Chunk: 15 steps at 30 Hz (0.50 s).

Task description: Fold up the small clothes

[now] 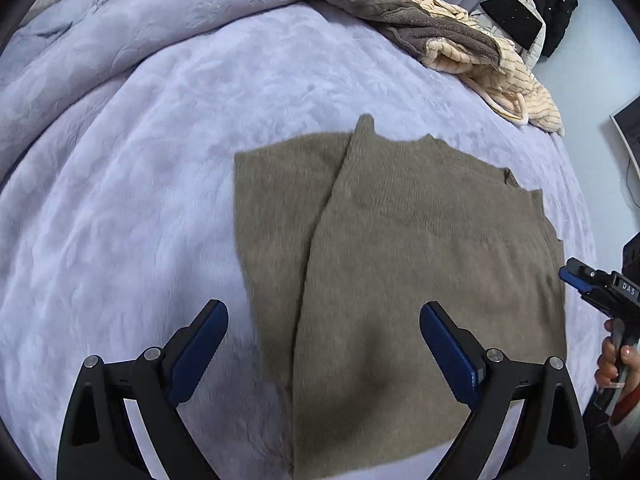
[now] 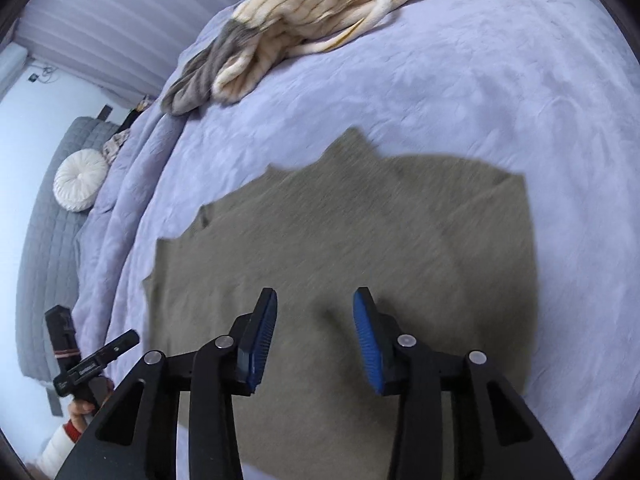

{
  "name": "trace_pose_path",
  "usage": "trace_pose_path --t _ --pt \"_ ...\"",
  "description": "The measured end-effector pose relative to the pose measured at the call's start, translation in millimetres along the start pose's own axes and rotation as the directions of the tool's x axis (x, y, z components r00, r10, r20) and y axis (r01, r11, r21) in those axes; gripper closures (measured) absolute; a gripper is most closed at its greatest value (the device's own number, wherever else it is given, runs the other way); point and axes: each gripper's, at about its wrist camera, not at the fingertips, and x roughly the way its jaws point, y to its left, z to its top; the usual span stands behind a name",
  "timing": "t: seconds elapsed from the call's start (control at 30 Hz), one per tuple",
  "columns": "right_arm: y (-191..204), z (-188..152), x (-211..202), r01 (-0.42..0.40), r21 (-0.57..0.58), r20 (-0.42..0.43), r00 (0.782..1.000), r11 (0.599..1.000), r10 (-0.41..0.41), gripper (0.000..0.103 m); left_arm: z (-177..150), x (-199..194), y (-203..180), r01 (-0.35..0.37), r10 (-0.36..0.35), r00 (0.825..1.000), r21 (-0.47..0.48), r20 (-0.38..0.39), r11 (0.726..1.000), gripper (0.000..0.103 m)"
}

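Note:
An olive-brown knitted garment (image 1: 400,260) lies flat on the lavender bed cover (image 1: 140,200), with one side flap folded over along a slanted edge. My left gripper (image 1: 324,314) hovers open and wide over its near left part, with nothing between the blue pads. In the right wrist view the same garment (image 2: 360,240) fills the middle. My right gripper (image 2: 316,302) stands above it, jaws apart, with no cloth between them. Each gripper shows in the other's view: the right gripper (image 1: 574,276) at the garment's right edge, the left gripper (image 2: 128,338) at its left, both hand-held.
A heap of cream striped and grey fleece clothes (image 1: 460,40) lies at the bed's far side. A bunched duvet (image 1: 100,32) rises at the far left. A round white cushion (image 2: 80,186) rests on a grey quilted cover (image 2: 48,248). Dark clothes (image 1: 556,8) hang beyond the bed.

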Motion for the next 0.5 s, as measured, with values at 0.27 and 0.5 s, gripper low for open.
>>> trace_pose_path --t 0.27,0.5 --pt "52 -136 48 -0.263 0.175 -0.208 0.932 0.949 0.297 0.044 -64 -4 4 0.144 -0.145 0.984 -0.019 -0.099 0.989 0.015" --pt "45 -169 93 -0.267 0.389 -0.076 0.945 0.882 0.319 0.044 -71 19 16 0.198 -0.206 0.964 -0.063 -0.168 0.978 0.096"
